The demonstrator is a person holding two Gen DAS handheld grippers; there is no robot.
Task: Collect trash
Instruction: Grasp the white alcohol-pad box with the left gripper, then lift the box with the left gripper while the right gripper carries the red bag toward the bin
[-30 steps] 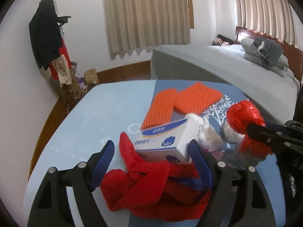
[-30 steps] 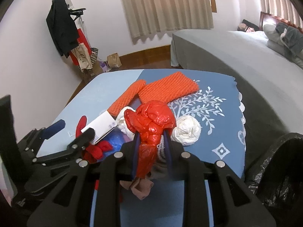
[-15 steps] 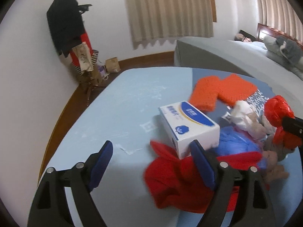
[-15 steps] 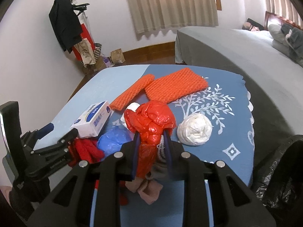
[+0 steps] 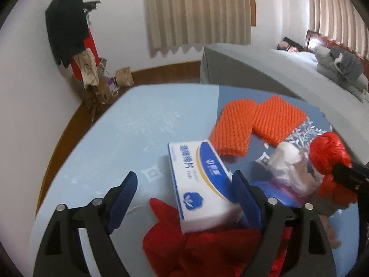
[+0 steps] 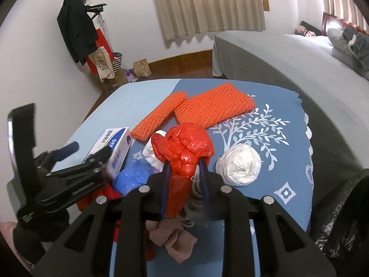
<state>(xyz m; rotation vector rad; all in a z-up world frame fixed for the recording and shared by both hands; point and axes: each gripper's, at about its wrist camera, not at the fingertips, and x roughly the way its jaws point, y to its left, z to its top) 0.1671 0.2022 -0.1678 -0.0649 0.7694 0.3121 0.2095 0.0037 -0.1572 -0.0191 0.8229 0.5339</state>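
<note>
My right gripper (image 6: 184, 168) is shut on a crumpled red plastic bag (image 6: 186, 147), held just above the table; the bag also shows in the left wrist view (image 5: 327, 154). My left gripper (image 5: 184, 184) is open around a white and blue tissue box (image 5: 198, 184), whose right side touches the right finger (image 5: 244, 198). The box also shows in the right wrist view (image 6: 115, 147). A red cloth (image 5: 198, 247) lies under the box. A white plastic ball (image 6: 239, 165), a blue bag (image 6: 132, 179) and two orange foam nets (image 6: 214, 107) lie on the table.
A brown sock (image 6: 173, 237) lies under my right gripper. A black trash bag (image 6: 346, 214) hangs open at the table's right edge. A grey bed (image 6: 288, 55) stands behind. A coat stand (image 6: 78, 34) is at the far left wall.
My left gripper has swung right and closer to the tissue box, which now lies between its fingers against the right one. The right gripper has held the red bag still.
</note>
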